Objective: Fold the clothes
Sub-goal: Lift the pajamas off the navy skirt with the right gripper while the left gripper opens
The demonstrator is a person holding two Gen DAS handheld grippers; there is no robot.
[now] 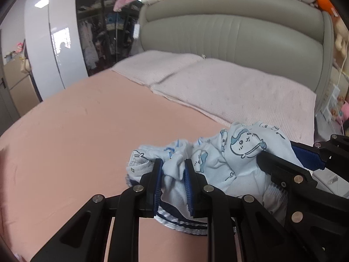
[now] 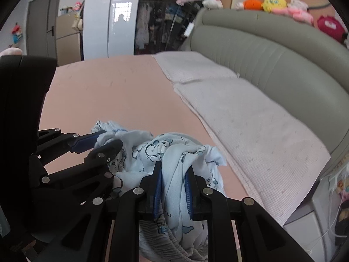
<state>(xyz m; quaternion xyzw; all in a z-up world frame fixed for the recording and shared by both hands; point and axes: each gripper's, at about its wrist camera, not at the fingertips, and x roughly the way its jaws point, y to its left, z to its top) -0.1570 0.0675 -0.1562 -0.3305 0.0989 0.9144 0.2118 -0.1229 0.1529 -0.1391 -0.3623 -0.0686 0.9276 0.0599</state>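
1. The left gripper (image 1: 173,168) had its jaws clenched on a bunched fold of the pale blue garment (image 1: 235,152), a cartoon-printed piece with a dark-and-white ribbed hem (image 1: 181,221) hanging below the pads.
2. The right gripper (image 2: 173,170) was likewise clamped on another gather of the same cloth, just beside the left one; each camera showed the other tool close at its side.
3. The garment hung crumpled between the two grips, at the near part of the pink bed sheet (image 1: 76,131), with two pale pillows (image 1: 229,89) farther off against the grey headboard (image 1: 235,32). Whether any cloth touched the sheet could not be told.
4. The step in hand looked like lifting the piece to open it out before laying it flat.
5. To do that well, the two grips should travel apart sideways at the same height, so the cloth spreads instead of staying in a knot.
6. Both pinches seemed to hold thick gathers, not single edges; a gentle shake might let trapped layers drop free.
7. If the grips turned out not to sit on matching corners or on the hem, it would probably be better to set the garment down on the open sheet and re-grasp.
8. The far-left stretch of sheet lay bare and offered room to spread it, well clear of the pillows.
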